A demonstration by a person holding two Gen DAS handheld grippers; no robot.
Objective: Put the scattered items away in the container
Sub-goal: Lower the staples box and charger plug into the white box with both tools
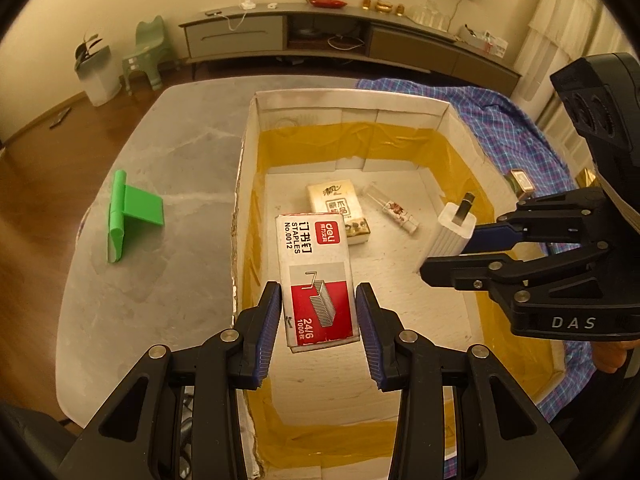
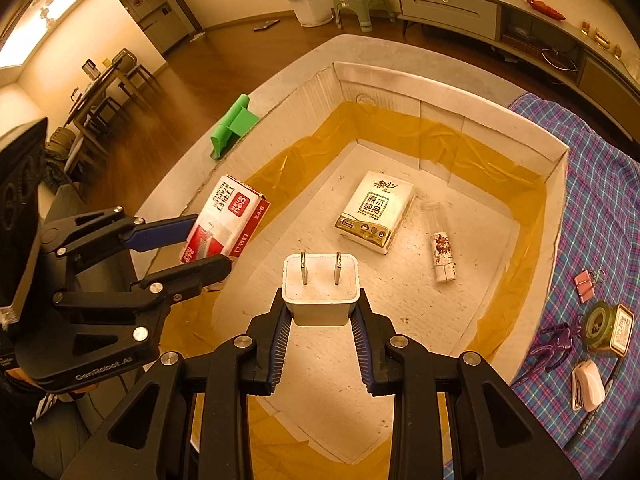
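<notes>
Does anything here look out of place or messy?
Mostly the leftovers: a green clip lies alone on the table outside the box, and a pink binder clip and a small tin sit on the plaid cloth.

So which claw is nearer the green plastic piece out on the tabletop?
Left. The left claw, holding the staples box, hangs just inside the container's wall beside the green piece. The right claw, holding the white plug, is farther across the container.

table (image 1: 160,128): grey marble | on it: white box (image 1: 400,98), green bracket (image 1: 132,212), plaid cloth (image 2: 600,168)
</notes>
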